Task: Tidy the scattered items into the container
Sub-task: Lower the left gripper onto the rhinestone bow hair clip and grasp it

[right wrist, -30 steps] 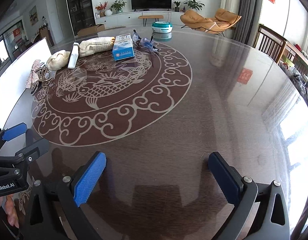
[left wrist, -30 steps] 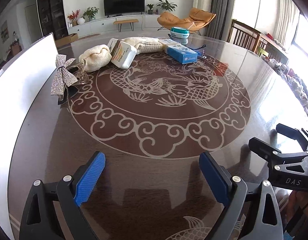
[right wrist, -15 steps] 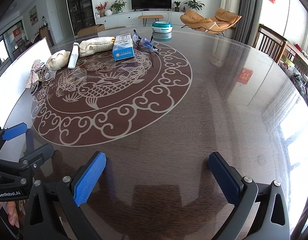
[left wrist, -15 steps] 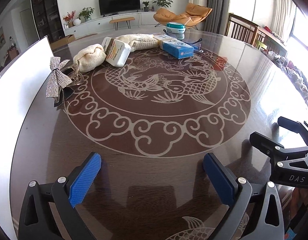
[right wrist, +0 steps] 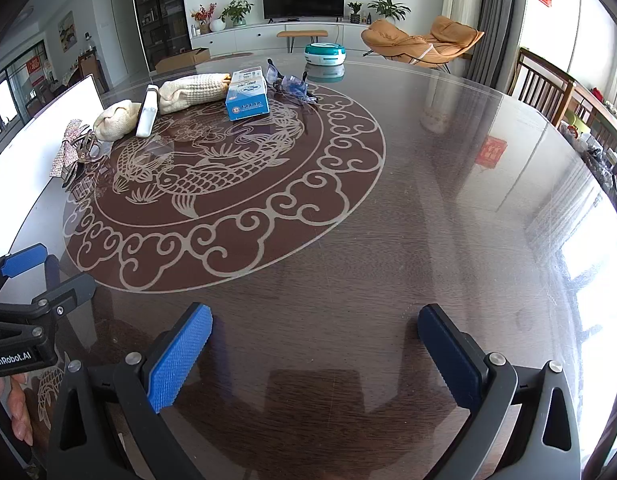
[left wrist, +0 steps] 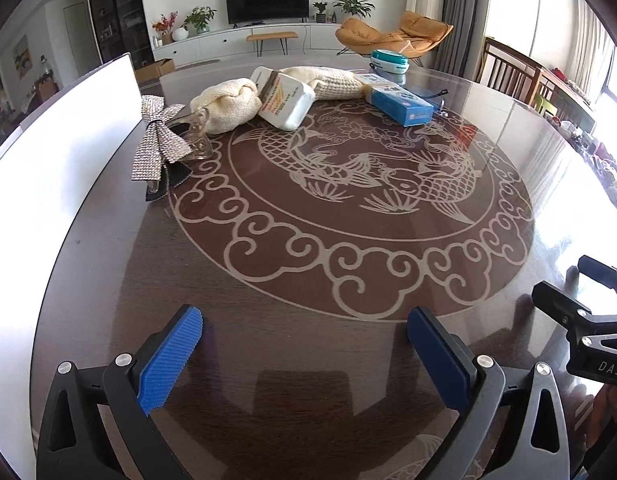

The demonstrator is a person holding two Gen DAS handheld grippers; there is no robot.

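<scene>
Scattered items (left wrist: 284,98) far beyond left tool (left wrist: 304,344)

1. Dark brown, glossy table (left wrist: 108,280), pale carp-and-cloud scroll medallion ahead of the claws.
2. Blue ribbed pads on black left gripper (left wrist: 304,354) and right gripper (right wrist: 314,350).
3. Far ahead: silver glittery bow (left wrist: 158,138), cream knitted cloth (left wrist: 228,106), white bottle (left wrist: 286,100), blue-and-white box (left wrist: 400,100).
4. Left of them: plain white container (left wrist: 48,168).

Cluttered glossy round table (left wrist: 308,352)
</scene>
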